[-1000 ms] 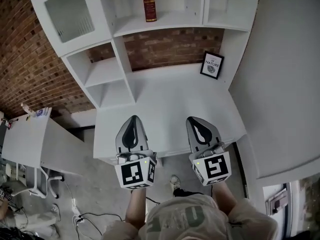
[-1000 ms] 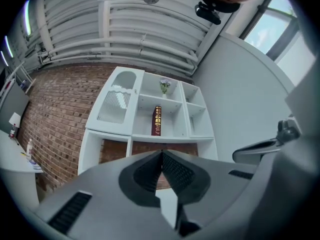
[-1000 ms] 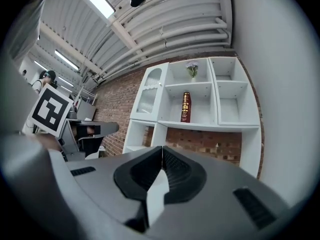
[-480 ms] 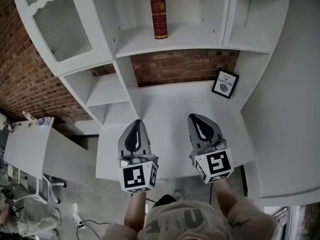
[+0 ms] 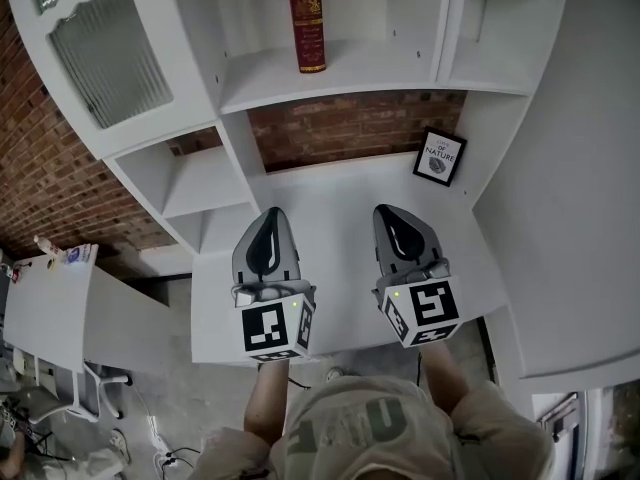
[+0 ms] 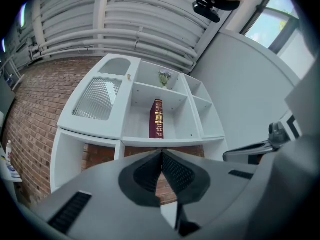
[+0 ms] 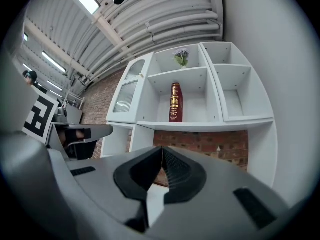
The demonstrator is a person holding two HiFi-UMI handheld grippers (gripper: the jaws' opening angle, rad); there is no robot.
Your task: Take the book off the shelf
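Looking at the white shelf unit [image 5: 340, 73], the only thing sitting in its middle compartment is the red book [image 5: 305, 18]. It stands on its bottom edge about mid-width on that shelf board, touching nothing on either side. Its long axis runs straight up and down, and the spine with the gold print faces out toward you, so the pages point back at the rear panel.

The compartment right above it holds a small bunch of flowers [image 7: 181, 56]. Left of the book's compartment is a cupboard with a ribbed glass door [image 5: 108, 53]; I can't tell what's behind the glass.

Down on the counter [image 5: 330, 198], a little framed picture [image 5: 439, 157] stands tilted in the back right corner by the brick wall.

Your left gripper [image 5: 272, 211] and right gripper [image 5: 383, 210] hang side by side over the counter, well below the book and apart from it. On the left one the fingers [image 6: 180, 174] are pressed together with nothing between them. Same deal on the right, fingers [image 7: 179, 173] together and holding nothing.
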